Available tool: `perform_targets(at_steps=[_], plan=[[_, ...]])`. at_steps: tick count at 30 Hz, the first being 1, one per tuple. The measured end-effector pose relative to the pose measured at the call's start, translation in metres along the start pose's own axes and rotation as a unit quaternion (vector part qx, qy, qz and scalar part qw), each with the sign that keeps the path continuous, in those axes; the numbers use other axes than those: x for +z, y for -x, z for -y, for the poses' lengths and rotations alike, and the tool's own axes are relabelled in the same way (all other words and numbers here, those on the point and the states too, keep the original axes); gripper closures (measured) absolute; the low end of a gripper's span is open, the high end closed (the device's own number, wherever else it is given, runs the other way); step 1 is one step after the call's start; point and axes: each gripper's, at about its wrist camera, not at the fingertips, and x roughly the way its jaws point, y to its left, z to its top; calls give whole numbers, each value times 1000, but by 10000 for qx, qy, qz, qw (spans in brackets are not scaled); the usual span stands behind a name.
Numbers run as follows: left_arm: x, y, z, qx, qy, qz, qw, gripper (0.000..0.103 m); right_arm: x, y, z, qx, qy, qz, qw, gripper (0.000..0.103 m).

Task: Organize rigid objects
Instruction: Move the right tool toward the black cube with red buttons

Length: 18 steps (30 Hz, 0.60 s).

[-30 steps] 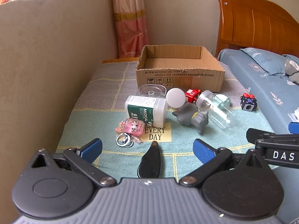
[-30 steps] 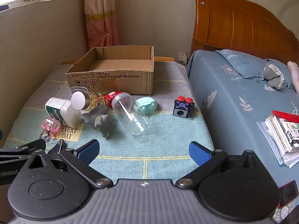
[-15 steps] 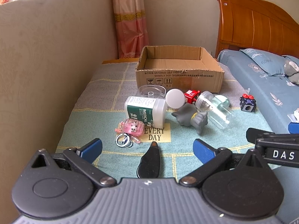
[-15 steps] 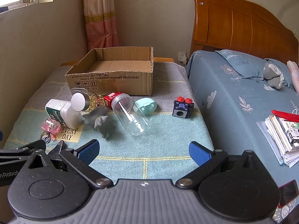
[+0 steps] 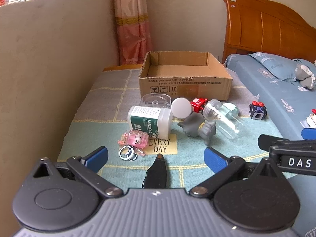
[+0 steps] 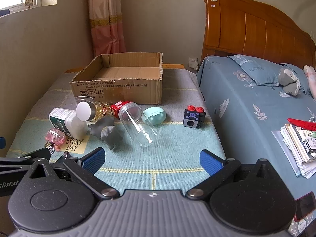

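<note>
Rigid objects lie scattered on a low bed with a teal and grey checked cover, all in front of both grippers. The left gripper [image 5: 155, 159] has its jaws wide apart and holds nothing; the right gripper [image 6: 152, 160] is likewise spread wide and empty. Nearest, at 12 o'clock of the left gripper, lies a black pointed object [image 5: 156, 170]. Just beyond, at 11 o'clock, sits a pink keychain [image 5: 136, 139] with metal rings, touching a yellow "EVERY DAY" card [image 5: 162, 146]. A white medical bottle [image 5: 150, 120] lies on its side over the card's far edge. At 1 o'clock a grey elephant toy [image 5: 198, 127] lies beside a clear plastic jar [image 6: 137, 125] on its side. Behind the jar are a red toy [image 6: 118, 107] and a mint case [image 6: 154, 115]; a black cube [image 6: 194, 116] with red buttons stands apart at 1 o'clock of the right gripper. Farthest, at 12 o'clock, stands an open cardboard box [image 5: 184, 87]
</note>
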Motion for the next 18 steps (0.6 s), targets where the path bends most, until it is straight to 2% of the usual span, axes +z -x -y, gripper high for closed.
perform_targets(at_steps=[9,13,18], plan=[[2,-8,-10,-268,-172,66,9995,1,1,-4,6,99,-2,72,9999,0],[2,-15,-19,-578,-195,33,9981,1,0,-9,9,191,-40,91,9998,0],[-8,-29,-20,-804,-600,-102,9949,1,-3,-12,11,436,167,224,9987,0]])
